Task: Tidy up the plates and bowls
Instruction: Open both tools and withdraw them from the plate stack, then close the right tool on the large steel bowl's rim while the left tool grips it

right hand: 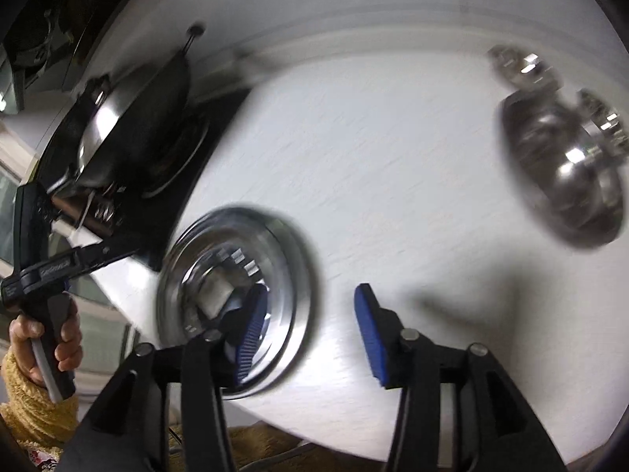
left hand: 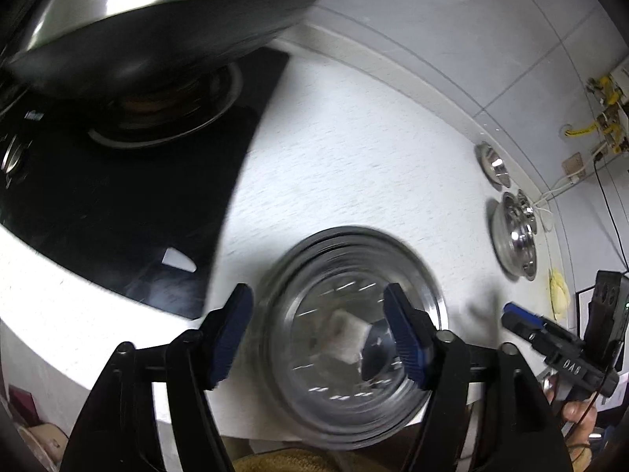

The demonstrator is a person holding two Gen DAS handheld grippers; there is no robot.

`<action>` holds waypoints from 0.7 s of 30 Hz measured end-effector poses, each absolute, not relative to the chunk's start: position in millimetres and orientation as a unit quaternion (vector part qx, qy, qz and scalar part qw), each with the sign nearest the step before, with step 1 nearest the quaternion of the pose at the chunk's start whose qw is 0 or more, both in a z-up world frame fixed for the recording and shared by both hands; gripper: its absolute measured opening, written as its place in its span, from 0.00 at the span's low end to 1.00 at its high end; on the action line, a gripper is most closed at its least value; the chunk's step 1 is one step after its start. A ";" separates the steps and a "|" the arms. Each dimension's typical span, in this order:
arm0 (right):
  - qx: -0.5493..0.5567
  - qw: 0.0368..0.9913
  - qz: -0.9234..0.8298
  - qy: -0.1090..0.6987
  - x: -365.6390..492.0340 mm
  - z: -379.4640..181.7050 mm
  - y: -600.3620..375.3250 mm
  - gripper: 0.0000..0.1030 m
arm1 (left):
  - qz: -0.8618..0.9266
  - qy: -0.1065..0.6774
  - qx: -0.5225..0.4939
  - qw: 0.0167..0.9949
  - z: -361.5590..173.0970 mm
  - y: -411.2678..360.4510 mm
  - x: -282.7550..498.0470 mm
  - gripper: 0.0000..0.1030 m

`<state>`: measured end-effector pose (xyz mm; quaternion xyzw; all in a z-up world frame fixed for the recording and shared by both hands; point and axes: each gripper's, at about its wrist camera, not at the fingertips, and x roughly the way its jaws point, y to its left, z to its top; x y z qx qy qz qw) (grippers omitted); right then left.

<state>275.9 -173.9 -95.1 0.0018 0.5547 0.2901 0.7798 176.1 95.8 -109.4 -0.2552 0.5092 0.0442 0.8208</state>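
A stack of shiny steel plates (left hand: 354, 354) sits on the white counter (left hand: 354, 137) close to its front edge. My left gripper (left hand: 318, 334) hovers above the stack with its jaws open. The blue pads stand apart over the plates and press on nothing. In the right wrist view the same stack (right hand: 220, 275) lies at lower left. My right gripper (right hand: 310, 334) is open, with its left pad over the stack's right rim and its right pad over bare counter. Further steel bowls (right hand: 562, 173) rest far right on the counter, blurred.
A steel wok (left hand: 157, 19) sits on the black stove (left hand: 118, 216) to the left. Two groups of steel bowls (left hand: 515, 236) stand near the tiled back wall. A hand in a yellow knit sleeve (right hand: 59, 338) holds the left gripper's handle.
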 end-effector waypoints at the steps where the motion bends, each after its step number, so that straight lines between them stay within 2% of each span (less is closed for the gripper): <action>1: 0.001 0.788 0.279 0.549 283.0 -88.9 -187.6 0.47 | 0.040 0.505 -0.256 0.823 -105.7 88.0 181.7 0.74; 11: 0.017 0.844 0.144 0.516 346.4 -61.8 -339.9 0.48 | -0.036 0.521 -0.220 0.824 -95.7 -34.3 271.0 0.76; 16: 0.016 0.845 0.113 0.523 388.8 -74.7 -394.0 0.48 | -0.052 0.538 -0.204 0.816 -108.0 -97.4 331.8 0.76; 21: 0.027 0.834 0.125 0.537 424.8 -98.9 -407.6 0.48 | -0.058 0.552 -0.195 0.809 -126.8 -142.6 389.5 0.76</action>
